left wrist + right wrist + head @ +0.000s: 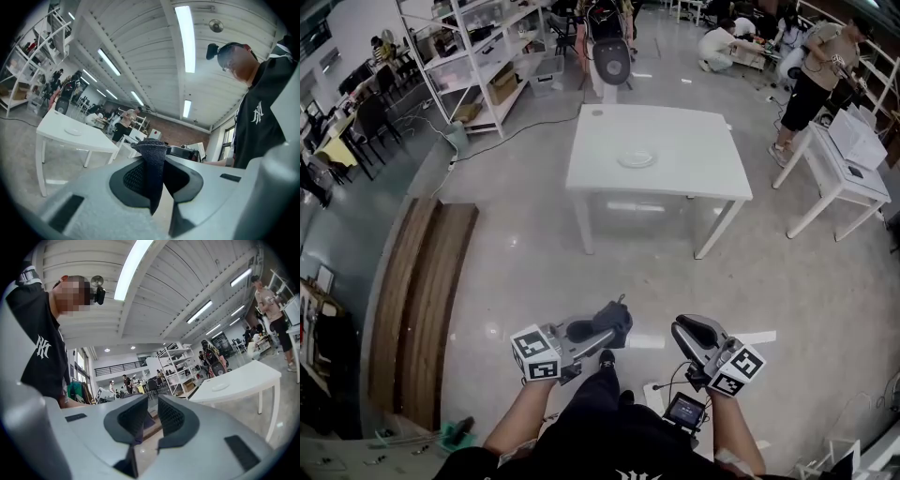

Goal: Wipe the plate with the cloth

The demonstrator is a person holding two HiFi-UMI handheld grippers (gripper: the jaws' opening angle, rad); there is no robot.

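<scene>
White tabletop [675, 169] w/ clear round plate [637, 158] far off; dark knit cloth [153, 168] pinched in left tongs [614, 317], right tongs [689, 330] parted, empty; risk: cloth slipping en route.

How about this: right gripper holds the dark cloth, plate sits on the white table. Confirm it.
Wrong gripper. The left gripper holds the dark cloth, as the left gripper view shows; the right gripper is empty. The plate sits on the white table.

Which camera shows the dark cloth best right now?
Left gripper view: the dark knitted cloth stands large and central, pinched in the jaws of the left gripper. Head view shows only a small dark tuft at that gripper's tip. Right gripper view does not show it.
</scene>
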